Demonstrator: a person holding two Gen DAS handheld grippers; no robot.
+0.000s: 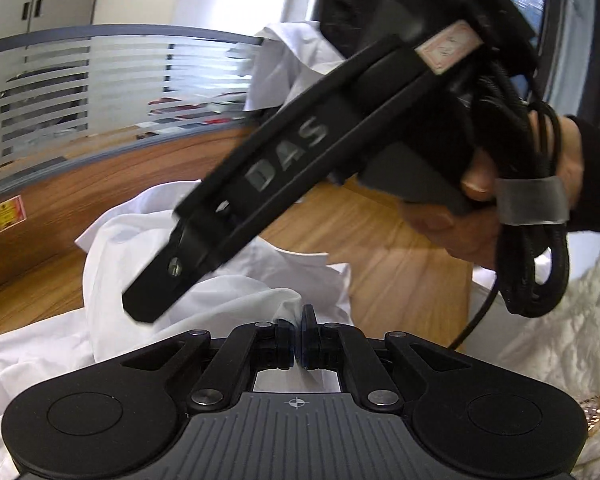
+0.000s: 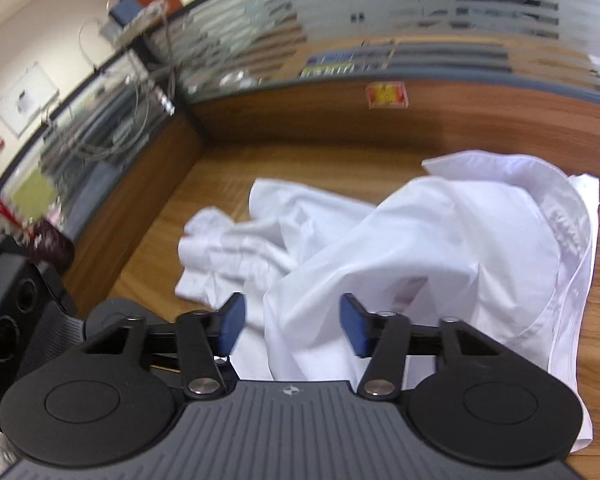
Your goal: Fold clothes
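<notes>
Shirt (image 2: 440, 240) is lying rumpled on the worktop (image 2: 220, 184) by its back corner. Left gripper (image 1: 299, 344) fingers are pinching a shirt fold; right gripper (image 2: 292, 324) fingers are hanging spread over the cloth. Thin fold could be slipping free if tugged. Collar and sleeves are hard to make out; motion blur.

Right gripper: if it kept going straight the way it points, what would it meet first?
Most likely the white shirt: the right gripper is open, with a raised fold of the cloth between its blue pads. The wooden table lies beyond; depth is unclear.
</notes>
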